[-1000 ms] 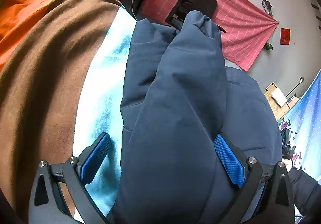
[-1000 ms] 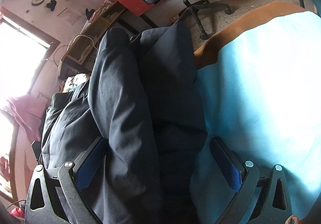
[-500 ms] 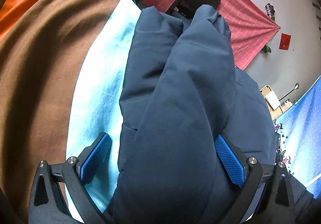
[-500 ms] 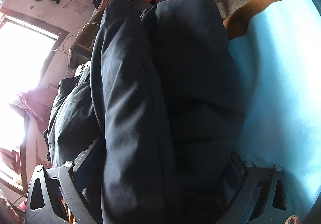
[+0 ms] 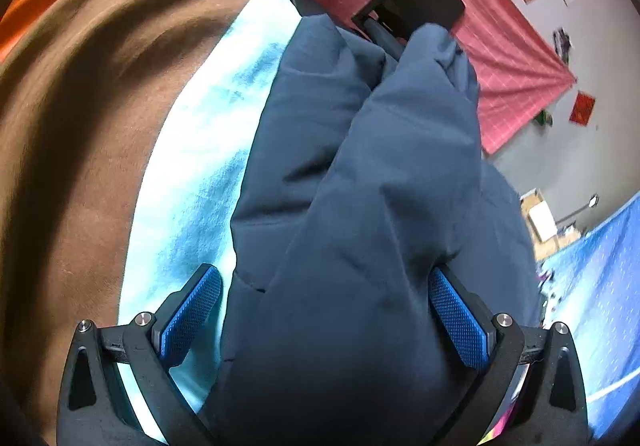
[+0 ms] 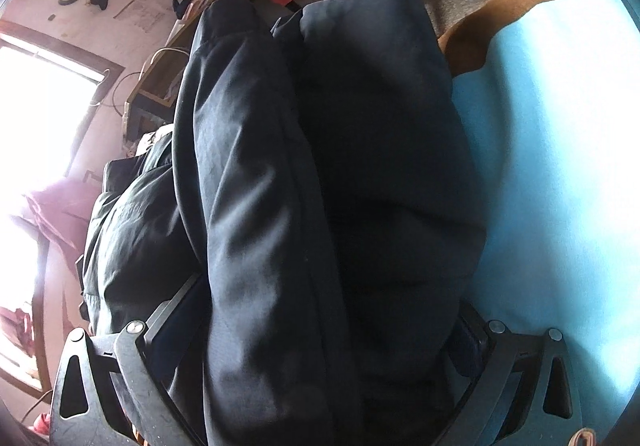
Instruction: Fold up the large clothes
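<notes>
Left wrist view shows the left gripper (image 5: 326, 310) spread wide, its blue ribbed pads (image 5: 458, 320) on either side of a thick roll of the navy padded jacket (image 5: 368, 206); the right pad touches the cloth, the left pad stands clear over the pale blue sheet (image 5: 192, 174), so nothing is pinched. The jacket runs from the lower centre of the frame up to the top centre, lying on the sheet with a brown blanket (image 5: 80, 106) at the left. In the right wrist view the right gripper (image 6: 320, 330) is also wide, the jacket (image 6: 320, 166) bulging between and over its fingers; whether it grips is not clear.

The step appears to be gathering a sleeve and body panel for a fold. Doing it well would mean closing on a single layered edge, not the whole puffy bulk, and lifting both sides evenly so the smooth, slippery shell does not slide. The fabric is matte, soft and rounded; its filling will spring back, so the crease needs pressing flat.
</notes>
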Available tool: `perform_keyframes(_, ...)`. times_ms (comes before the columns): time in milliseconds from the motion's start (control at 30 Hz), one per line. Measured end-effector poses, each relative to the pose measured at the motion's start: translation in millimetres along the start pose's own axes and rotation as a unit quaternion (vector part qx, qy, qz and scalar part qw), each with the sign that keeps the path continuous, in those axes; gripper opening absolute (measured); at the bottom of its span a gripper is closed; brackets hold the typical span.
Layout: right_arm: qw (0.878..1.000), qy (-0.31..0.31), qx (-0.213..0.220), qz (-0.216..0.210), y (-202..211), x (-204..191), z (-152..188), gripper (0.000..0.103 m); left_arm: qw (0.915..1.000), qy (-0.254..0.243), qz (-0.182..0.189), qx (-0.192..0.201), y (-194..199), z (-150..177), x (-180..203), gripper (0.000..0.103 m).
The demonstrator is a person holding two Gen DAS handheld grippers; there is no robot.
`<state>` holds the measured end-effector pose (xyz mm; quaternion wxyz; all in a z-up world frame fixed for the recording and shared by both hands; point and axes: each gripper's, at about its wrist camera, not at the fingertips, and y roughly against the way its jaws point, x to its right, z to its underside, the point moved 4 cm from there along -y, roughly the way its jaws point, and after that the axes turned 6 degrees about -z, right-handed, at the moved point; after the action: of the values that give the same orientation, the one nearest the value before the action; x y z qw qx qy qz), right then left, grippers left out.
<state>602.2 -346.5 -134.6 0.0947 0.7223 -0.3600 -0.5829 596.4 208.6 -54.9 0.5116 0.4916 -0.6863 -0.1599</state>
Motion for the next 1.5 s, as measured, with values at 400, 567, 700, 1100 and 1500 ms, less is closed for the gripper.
perform_keyframes(400,0.996,0.031,0.024,0.074,4.6,-30.5,6.9,0.069,0.9984,-0.015,-0.039,0.038,26.5,12.6,26.0,0.051)
perform_keyframes(567,0.994,0.046,0.037,0.097,11.9,-48.5,11.9,0.04,0.9969,-0.029,-0.047,0.057,40.9,27.4,42.5,0.025)
perform_keyframes(700,0.991,0.062,0.042,0.112,16.3,-67.0,14.1,0.028,0.9934,-0.063,-0.059,0.076,56.4,43.4,62.4,0.017)
perform_keyframes(1100,0.979,0.142,0.076,0.128,69.8,-163.5,43.0,0.02,0.9911,-0.085,-0.04,0.095,115.5,67.0,106.0,0.015)
perform_keyframes(1500,0.975,0.169,0.082,0.122,115.1,-207.4,100.5,0.02,0.9922,-0.09,-0.024,0.082,167.6,103.7,121.6,0.015)
